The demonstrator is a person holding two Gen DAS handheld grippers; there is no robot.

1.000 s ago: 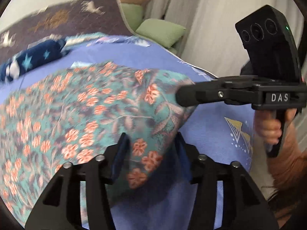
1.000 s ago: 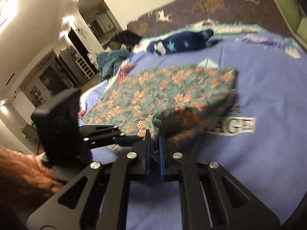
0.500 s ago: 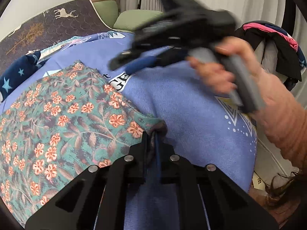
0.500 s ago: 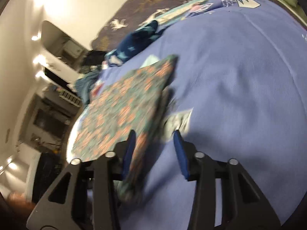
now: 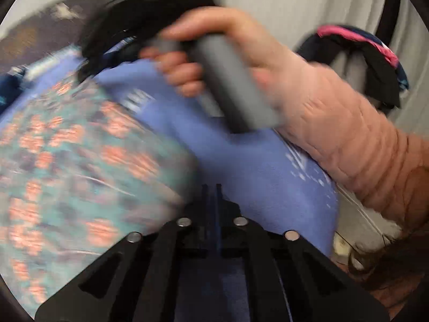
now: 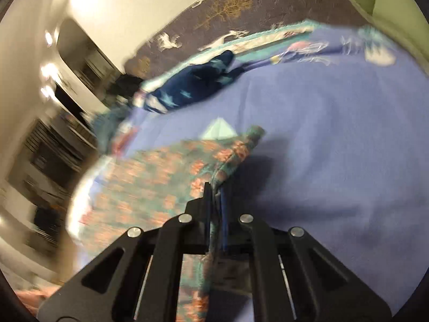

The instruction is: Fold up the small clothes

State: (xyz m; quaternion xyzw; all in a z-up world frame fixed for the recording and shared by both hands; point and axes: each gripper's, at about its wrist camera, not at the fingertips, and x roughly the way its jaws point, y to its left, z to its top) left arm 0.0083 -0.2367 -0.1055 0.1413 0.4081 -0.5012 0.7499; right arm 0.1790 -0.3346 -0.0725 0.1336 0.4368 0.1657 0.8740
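The small teal cotton garment printed with orange flowers (image 6: 166, 187) lies spread on the periwinkle-blue fleece blanket (image 6: 335, 147) that covers the bed, with one edge lifted off the surface. It reads as thin, light and entirely limp: it drapes and bunches where it is picked up, so it will sag between two hold points and needs both of them pulled gently apart to keep a fold line straight. It is not fragile or slippery, and the fleece beneath probably drags on it a little, which should help the lower layer stay put while the upper one is carried over.

The right gripper (image 6: 215, 187) has its fingers clenched on a gathered ridge of the flowered cloth near one corner; fabric shows pinched between them and trailing back under the tool. Its fingers have just been closing on that cloth.

The left gripper (image 5: 211, 190) has its fingers pressed together at the near edge of the garment (image 5: 80, 174). The view is heavily blurred, and I cannot tell whether a fold of cloth is caught between them or whether they meet just beside it on the blanket.

The person's hand (image 5: 228, 53) holding the right tool's grey handle crosses the left view above the blanket.

The best holds are judged to be the corners or hem, where doubled cloth gives the fingers more to bite.
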